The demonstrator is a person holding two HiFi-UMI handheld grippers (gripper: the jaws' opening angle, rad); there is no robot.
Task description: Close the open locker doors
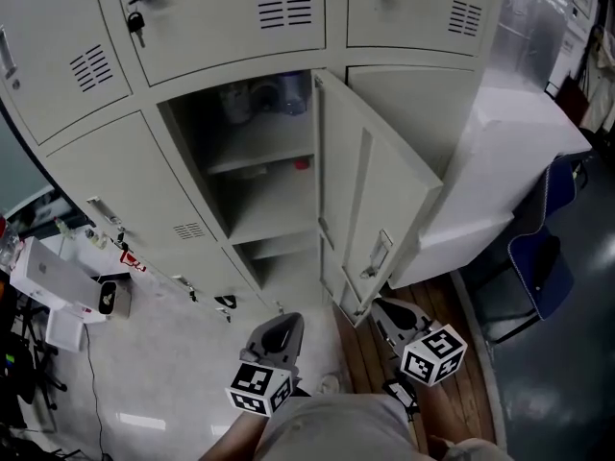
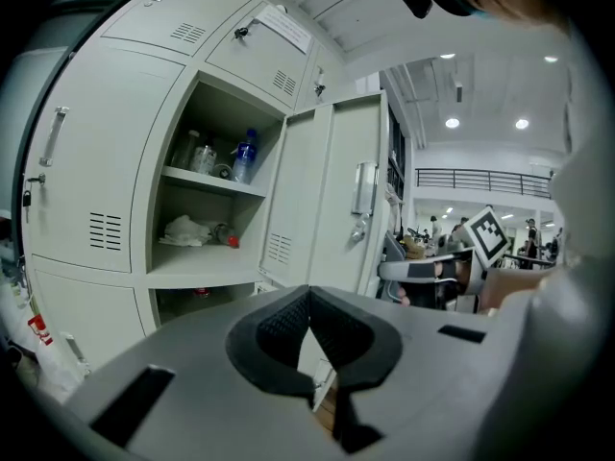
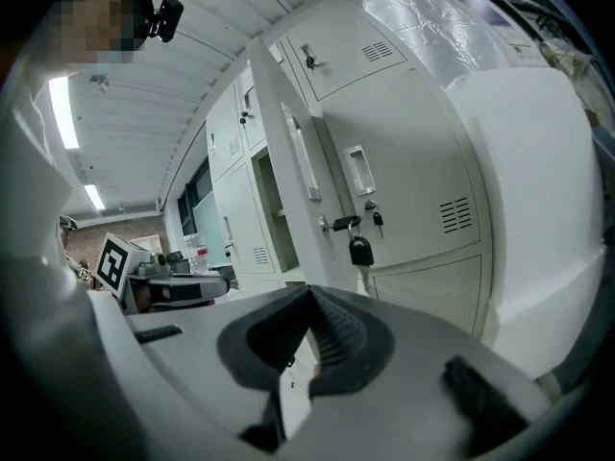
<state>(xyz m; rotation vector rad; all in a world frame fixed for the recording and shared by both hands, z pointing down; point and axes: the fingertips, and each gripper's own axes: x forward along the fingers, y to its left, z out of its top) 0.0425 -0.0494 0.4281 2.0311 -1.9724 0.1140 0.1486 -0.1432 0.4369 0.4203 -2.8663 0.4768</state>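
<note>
Grey left gripper (image 1: 279,329) and grey right gripper (image 1: 389,313) hang low, jaws pressed together on nothing. Near the right one, the pale grey metal locker door (image 1: 370,195) stands wide open from its shelved compartment (image 1: 259,176). Closing looks not yet begun.

pale grey locker door (image 1: 370,195)

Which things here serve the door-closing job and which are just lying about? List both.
Job: open grey metal locker door; its shelved locker compartment; left claw, right claw, both shut, empty.
Lying about: blue-labelled clear plastic bottle; crumpled white cloth; white flat box on floor; blue chair.
</note>
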